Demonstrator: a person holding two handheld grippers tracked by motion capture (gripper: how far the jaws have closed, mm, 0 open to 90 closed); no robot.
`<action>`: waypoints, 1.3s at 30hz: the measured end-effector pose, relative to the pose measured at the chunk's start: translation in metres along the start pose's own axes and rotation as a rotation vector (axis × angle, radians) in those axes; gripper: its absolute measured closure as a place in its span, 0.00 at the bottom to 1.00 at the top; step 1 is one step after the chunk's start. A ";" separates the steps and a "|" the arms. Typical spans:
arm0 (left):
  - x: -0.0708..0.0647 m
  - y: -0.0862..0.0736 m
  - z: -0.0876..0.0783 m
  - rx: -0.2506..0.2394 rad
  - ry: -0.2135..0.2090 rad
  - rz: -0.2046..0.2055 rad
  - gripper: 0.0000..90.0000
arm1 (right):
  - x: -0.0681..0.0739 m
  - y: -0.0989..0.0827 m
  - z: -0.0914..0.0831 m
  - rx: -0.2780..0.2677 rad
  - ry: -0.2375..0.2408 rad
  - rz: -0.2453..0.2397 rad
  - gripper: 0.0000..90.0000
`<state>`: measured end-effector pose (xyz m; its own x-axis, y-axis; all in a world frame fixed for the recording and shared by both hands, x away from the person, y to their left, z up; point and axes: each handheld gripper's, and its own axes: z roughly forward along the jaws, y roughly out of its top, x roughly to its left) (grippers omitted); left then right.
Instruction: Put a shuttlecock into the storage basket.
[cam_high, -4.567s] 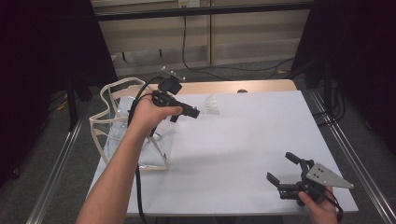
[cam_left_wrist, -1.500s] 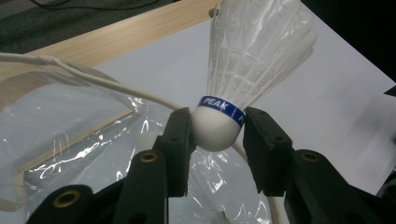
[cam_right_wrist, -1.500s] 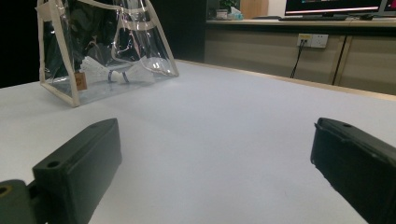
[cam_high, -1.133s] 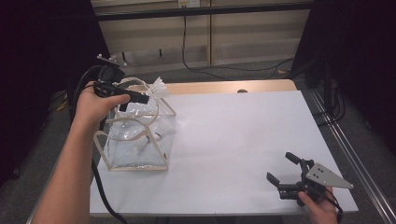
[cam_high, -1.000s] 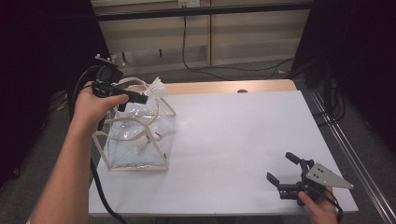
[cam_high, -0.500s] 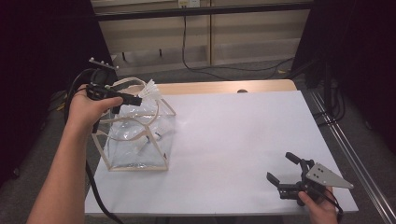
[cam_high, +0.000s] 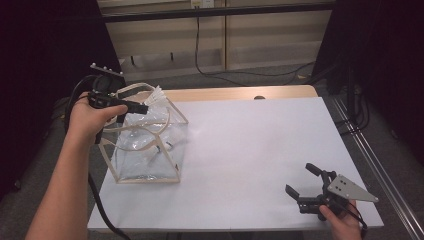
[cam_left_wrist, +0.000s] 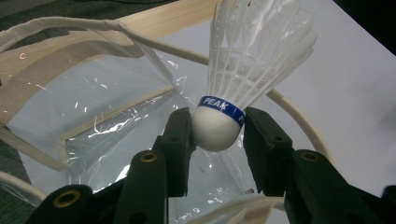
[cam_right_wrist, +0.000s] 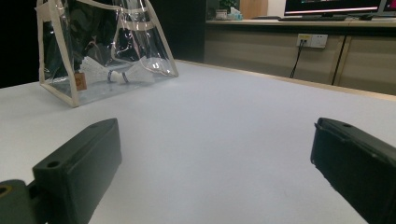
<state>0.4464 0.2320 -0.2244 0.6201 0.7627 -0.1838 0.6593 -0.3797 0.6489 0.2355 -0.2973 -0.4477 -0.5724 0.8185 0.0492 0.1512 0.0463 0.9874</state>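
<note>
Shuttlecock (cam_left_wrist: 219, 133) cork clamped between my left gripper (cam_left_wrist: 215, 135) jaws, feathers up, over open bag (cam_high: 150, 150), my right gripper (cam_high: 306, 189) spread wide, holding nothing, well apart

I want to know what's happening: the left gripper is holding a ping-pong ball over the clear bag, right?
Not quite. The left gripper holds a shuttlecock, not a ping-pong ball: the left gripper view shows white feathers rising from its round cork. It is indeed over the clear bag.

place: lab | black curtains (cam_high: 45, 75); monitor (cam_right_wrist: 334, 5); wall sockets (cam_right_wrist: 312, 40)
</note>
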 end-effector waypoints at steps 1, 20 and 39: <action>0.000 0.000 -0.001 -0.001 -0.003 0.000 0.70 | 0.000 0.000 0.000 0.000 0.000 0.000 0.02; 0.010 -0.004 -0.016 0.002 0.028 0.003 0.70 | 0.000 0.000 0.000 0.002 0.000 0.000 0.02; 0.018 -0.011 -0.018 -0.004 0.038 -0.008 0.70 | 0.000 0.000 0.000 0.003 -0.001 0.000 0.02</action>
<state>0.4424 0.2593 -0.2216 0.5978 0.7853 -0.1608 0.6624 -0.3710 0.6508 0.2356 -0.2969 -0.4480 -0.5716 0.8190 0.0495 0.1536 0.0476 0.9870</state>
